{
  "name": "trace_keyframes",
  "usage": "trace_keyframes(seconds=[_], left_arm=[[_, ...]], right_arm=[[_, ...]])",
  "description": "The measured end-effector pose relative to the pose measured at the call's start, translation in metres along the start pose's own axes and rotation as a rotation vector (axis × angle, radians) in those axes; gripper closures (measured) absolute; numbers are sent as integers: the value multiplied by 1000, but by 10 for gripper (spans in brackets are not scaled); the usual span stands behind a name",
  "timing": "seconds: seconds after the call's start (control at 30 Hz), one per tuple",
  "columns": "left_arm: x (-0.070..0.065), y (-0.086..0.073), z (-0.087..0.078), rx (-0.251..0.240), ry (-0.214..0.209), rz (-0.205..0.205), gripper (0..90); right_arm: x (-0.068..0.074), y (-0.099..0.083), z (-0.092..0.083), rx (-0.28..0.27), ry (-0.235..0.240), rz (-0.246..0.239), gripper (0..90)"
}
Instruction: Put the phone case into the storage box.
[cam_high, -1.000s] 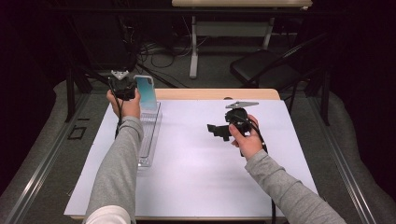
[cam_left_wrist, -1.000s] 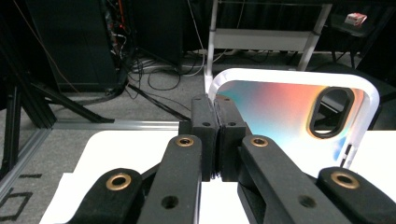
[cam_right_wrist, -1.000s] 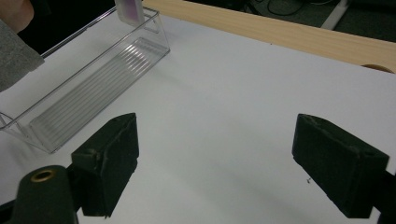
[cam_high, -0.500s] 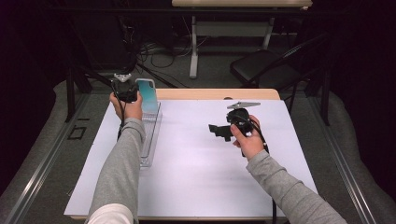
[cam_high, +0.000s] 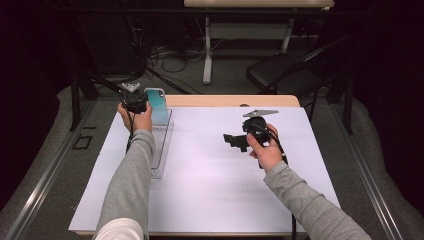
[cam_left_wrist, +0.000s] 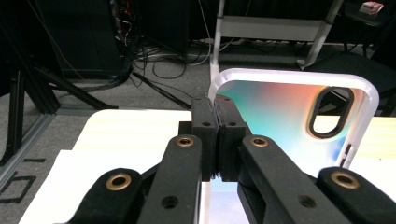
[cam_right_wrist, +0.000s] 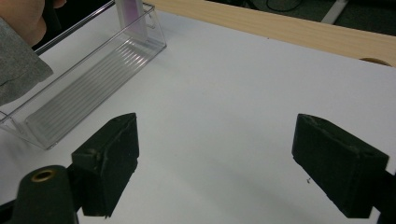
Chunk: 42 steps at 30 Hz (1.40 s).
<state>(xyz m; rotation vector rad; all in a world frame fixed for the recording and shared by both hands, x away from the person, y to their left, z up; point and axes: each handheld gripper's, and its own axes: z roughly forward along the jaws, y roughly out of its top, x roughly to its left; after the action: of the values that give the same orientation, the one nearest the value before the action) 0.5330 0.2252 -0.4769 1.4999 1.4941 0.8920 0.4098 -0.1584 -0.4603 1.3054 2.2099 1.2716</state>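
Pinching phone case (cam_left_wrist: 285, 116) edge (tongs (cam_left_wrist: 215, 135) closed)

The phone case (cam_left_wrist: 280, 112) had a white rim and a back that faded from turquoise to orange and pink, with a black ring around the camera opening. The long clear plastic tray (cam_right_wrist: 93, 70) showed fine ribbed lines on its floor. The table cover (cam_high: 210, 185) was plain white, the table edge (cam_high: 230, 100) light wood. Both sleeves (cam_high: 131, 180) were grey. The gripper jaws were black, with brass-coloured rivets.
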Motion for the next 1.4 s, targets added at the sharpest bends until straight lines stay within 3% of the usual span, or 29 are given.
trace_keyframes(seconds=[1.4], left_arm=[[-8,-11,10,34,5,19,884]], right_arm=[[-4,-3,0,3,-5,-1,145]])
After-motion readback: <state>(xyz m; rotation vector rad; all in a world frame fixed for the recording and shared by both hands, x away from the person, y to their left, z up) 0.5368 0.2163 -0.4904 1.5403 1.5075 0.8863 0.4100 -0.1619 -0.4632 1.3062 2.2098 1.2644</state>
